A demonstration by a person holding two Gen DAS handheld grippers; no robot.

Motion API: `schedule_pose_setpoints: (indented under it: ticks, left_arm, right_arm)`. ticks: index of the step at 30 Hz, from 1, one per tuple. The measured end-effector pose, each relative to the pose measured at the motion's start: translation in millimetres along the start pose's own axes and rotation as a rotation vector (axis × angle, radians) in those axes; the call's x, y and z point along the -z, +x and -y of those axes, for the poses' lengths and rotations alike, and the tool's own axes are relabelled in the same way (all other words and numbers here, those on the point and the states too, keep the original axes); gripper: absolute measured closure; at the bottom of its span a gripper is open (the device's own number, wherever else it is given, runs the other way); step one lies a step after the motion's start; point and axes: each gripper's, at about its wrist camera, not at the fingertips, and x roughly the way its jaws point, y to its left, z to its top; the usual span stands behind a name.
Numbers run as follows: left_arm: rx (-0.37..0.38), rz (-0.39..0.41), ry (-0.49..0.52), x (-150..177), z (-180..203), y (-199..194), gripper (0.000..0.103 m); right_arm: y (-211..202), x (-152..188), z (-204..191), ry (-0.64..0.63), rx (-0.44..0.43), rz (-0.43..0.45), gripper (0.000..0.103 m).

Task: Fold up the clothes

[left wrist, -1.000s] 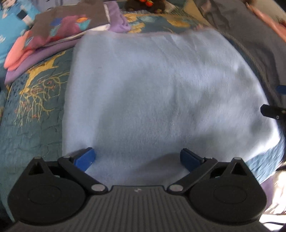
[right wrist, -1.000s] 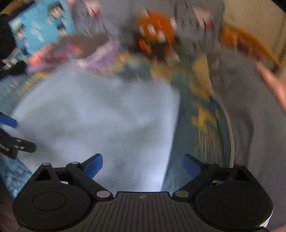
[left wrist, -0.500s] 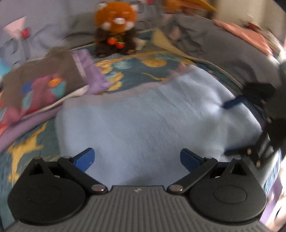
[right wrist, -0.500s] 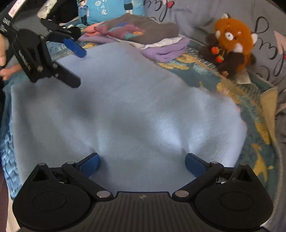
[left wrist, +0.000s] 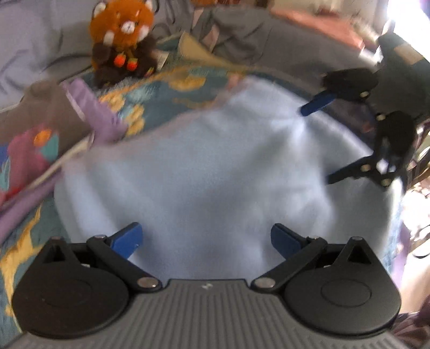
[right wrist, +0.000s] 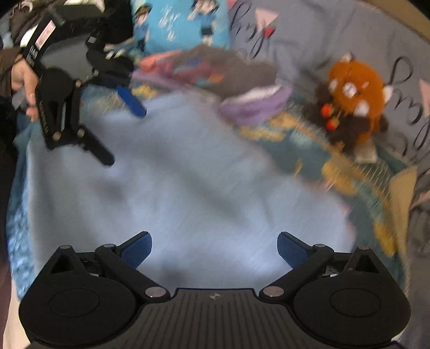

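A light blue fleece cloth [left wrist: 209, 177] lies spread flat on the patterned bedspread, filling the middle of both views [right wrist: 188, 188]. My left gripper [left wrist: 206, 240] hovers over its near edge, open, with nothing between the blue fingertips. My right gripper [right wrist: 214, 248] hangs open over the cloth's opposite side, also holding nothing. Each gripper shows in the other's view: the right one [left wrist: 322, 139] at the cloth's right edge, the left one [right wrist: 126, 134] at the upper left, a hand behind it. Both views are motion-blurred.
A stack of folded clothes [right wrist: 215, 77], grey, pink and purple, sits beyond the cloth [left wrist: 40, 128]. A red panda plush toy [left wrist: 122, 40] stands on the bedspread [right wrist: 309, 150] near the pillows. A blue cartoon-print pillow [right wrist: 177, 24] and grey bedding lie behind.
Both grippers have swung round and pulled back from the cloth, staying open. The plush toy and the other gripper have come further into each view.
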Motion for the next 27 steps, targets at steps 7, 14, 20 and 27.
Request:
schedule_pose_setpoints:
  ticks: [7,14,20,27]
  left_arm:
    - [-0.099,-0.110,0.083,-28,-34,51,0.000]
    - [-0.020,-0.081,0.063,-15,-54,60,0.000]
    - [-0.066,-0.068,0.045,-15,-47,61,0.000]
    - [0.022,-0.012,0.007,-20,-7,6,0.000]
  right_arm:
    - [49,-12,46,0.086,-0.010,-0.073,0.002]
    - [68,11,49,0.144,-0.037,-0.074,0.000]
    - [65,1,47,0.141,-0.040,-0.112,0.000]
    - [15,-6,18,0.052,-0.100,-0.068,0.005]
